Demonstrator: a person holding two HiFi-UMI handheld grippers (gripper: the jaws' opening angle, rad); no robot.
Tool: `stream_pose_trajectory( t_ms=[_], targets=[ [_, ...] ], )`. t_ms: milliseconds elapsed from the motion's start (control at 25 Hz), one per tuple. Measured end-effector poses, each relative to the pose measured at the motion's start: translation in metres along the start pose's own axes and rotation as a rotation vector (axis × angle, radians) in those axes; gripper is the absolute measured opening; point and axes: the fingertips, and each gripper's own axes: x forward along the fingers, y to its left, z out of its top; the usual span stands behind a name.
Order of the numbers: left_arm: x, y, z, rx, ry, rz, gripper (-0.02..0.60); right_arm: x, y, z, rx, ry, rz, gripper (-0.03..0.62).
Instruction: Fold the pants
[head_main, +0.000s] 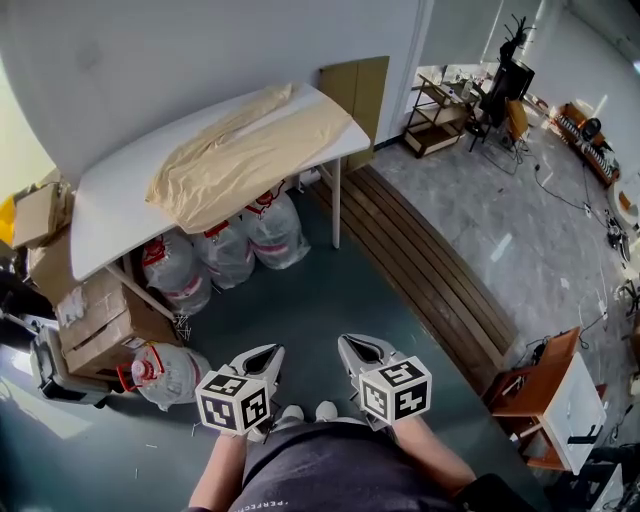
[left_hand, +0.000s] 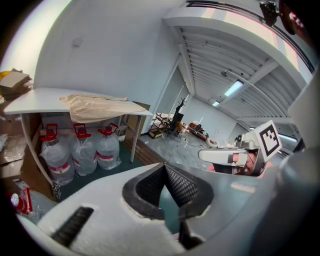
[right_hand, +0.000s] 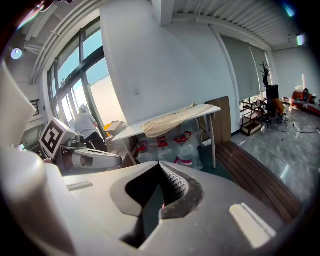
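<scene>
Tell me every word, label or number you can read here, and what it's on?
"PERFEC": white print on the person's dark garment, cut off by the picture's bottom edge.
Water jugs: red-and-white labels, too small to read.
Cardboard boxes: any print is too blurred to read.
Marker cubes: black-and-white square patterns only, no letters or numbers.
</scene>
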Motion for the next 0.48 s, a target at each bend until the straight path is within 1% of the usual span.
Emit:
stream_pose_trajectory(
  t_ms=[80,280,480],
  targets=[
    [0.004,-0.006,-0.001,0.004,0.003,0.011,-0.005,-0.003,-0.005,-0.001,-0.001,0.000,0.012,0.000],
    [0.010,-0.012,0.006,0.052,-0.001,0.024,-0.005,0.010,-0.006,0.000,0.002,0.017,0.066,0.000],
    [0.017,0.004,0.010,0.030,0.009,0.036,-0.005,0.028,-0.005,0.007,0.024,0.033,0.103,0.000]
  ],
)
